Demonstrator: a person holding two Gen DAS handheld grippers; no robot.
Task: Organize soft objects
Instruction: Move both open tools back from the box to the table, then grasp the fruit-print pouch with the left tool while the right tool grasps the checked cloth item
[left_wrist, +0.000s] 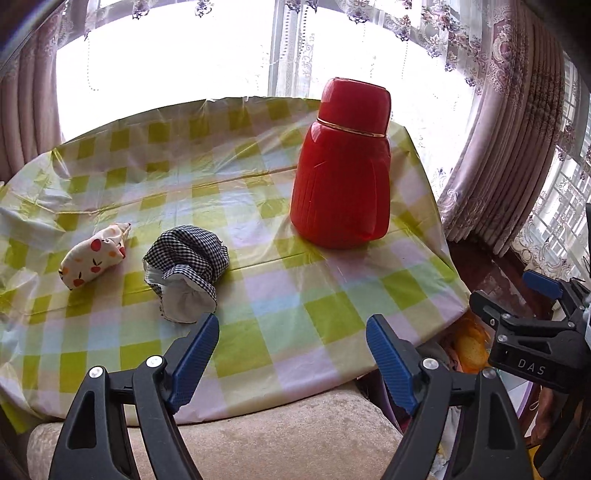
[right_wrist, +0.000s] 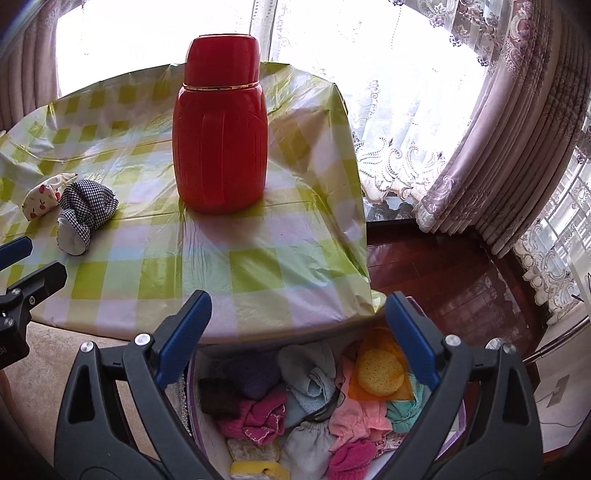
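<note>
A bright window hung with lace and mauve curtains (left_wrist: 509, 122) fills the background, and in front of it stands a table under a checked green, white and lilac tablecloth (left_wrist: 280, 306). In the left wrist view, a tall red flask (left_wrist: 341, 166) stands upright in the upper right of centre. At the left of the frame lie two soft items, near each other but apart: a cream pouch printed with red fruit (left_wrist: 94, 256) and, to its right, a black-and-white checked cloth cover (left_wrist: 186, 267) with a white lining. The left gripper (left_wrist: 291, 354) sits at the bottom centre, its blue-padded jaws released and wide apart with nothing between them. In the right wrist view, the right gripper (right_wrist: 297, 338) occupies the bottom centre, jaws likewise spread and empty, poised above a fabric bin (right_wrist: 194, 391) at the table's near edge. The bin holds pink, blue, teal and purple cloths and round yellow sponges (right_wrist: 378, 371). Dark red wooden floor (right_wrist: 443, 280) shows at the right.
</note>
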